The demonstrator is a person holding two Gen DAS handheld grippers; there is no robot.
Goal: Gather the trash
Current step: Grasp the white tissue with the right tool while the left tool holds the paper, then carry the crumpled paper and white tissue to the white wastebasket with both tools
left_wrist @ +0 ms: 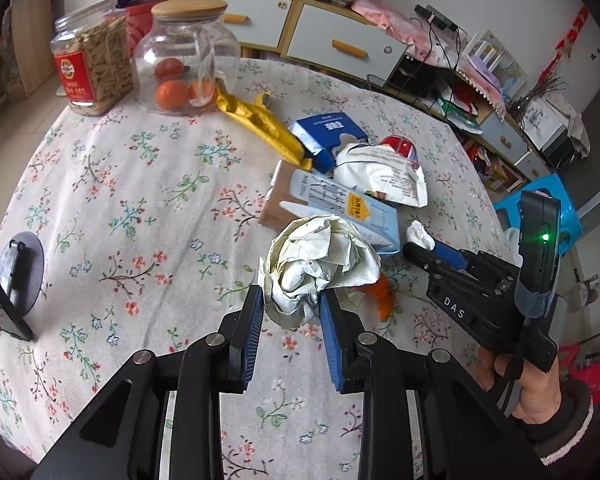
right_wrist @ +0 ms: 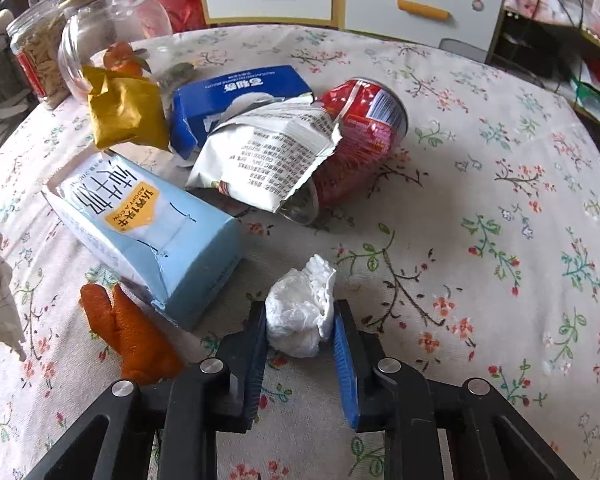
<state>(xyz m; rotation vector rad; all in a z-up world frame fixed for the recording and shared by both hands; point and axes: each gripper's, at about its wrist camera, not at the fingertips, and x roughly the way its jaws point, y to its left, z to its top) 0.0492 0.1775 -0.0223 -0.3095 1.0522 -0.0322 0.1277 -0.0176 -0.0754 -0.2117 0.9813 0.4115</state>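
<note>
Tissue wad [right_wrist: 300,312] beside milk carton [right_wrist: 160,232], seemingly touching.

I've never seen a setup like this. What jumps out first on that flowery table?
Two black hand-held grippers, each pinching a wad: the left gripper is shut on a big crumpled ball of off-white paper, the right gripper on a small scrunched white tissue. Behind them lies a litter heap: a light blue milk carton, a crushed red can and a torn white wrapper.
</note>
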